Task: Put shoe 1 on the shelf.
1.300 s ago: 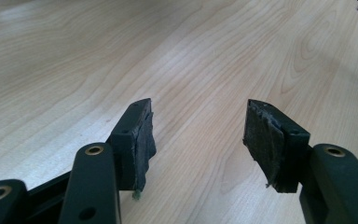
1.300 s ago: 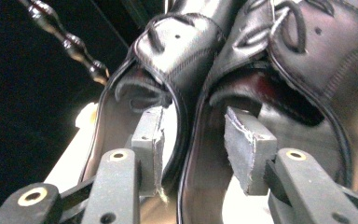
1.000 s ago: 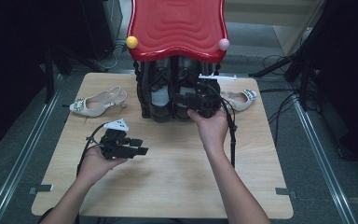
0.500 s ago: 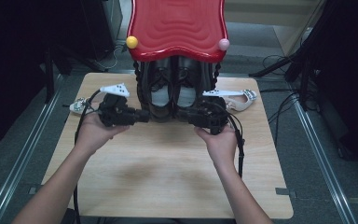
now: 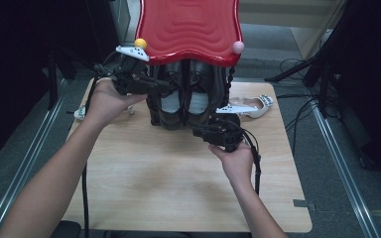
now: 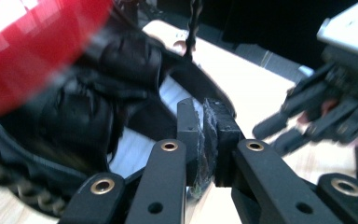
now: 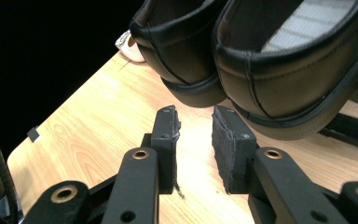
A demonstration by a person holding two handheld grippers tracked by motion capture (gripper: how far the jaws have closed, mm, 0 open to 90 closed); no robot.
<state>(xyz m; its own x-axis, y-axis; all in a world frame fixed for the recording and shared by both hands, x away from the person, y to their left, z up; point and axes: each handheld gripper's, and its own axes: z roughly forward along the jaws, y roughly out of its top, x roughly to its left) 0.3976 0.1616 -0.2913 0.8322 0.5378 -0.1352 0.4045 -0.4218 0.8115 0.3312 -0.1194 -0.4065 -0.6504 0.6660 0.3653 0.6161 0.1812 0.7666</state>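
A pair of black leather shoes (image 5: pixel 183 99) lies heel-down on the sloping shelf of a rack under a red wavy top (image 5: pixel 188 29). My left gripper (image 5: pixel 164 85) is raised at the rack's left side and points at the left shoe (image 6: pixel 121 79). Its jaws have just been closing; the pads (image 6: pixel 189 135) stand almost together in front of the shoe's rim, and I see nothing clearly between them. My right gripper (image 5: pixel 197 131) sits low on the table at the right shoe's heel (image 7: pixel 279 84). Its jaws have been closing too but still stand apart (image 7: pixel 196 130) with nothing in the gap.
A beige heeled shoe (image 5: pixel 250 106) lies on the wooden table (image 5: pixel 168 178) right of the rack; another (image 5: pixel 81 113) peeks out behind the left wrist. A yellow ball (image 5: pixel 140 43) and a pink ball (image 5: pixel 238 47) cap the rack's front corners. Cables trail over the table edges.
The left hand rose from the table's left to the rack's upper left and its jaws closed. The right hand dropped from the rack's right side to the shoe heels, its jaws narrowing.
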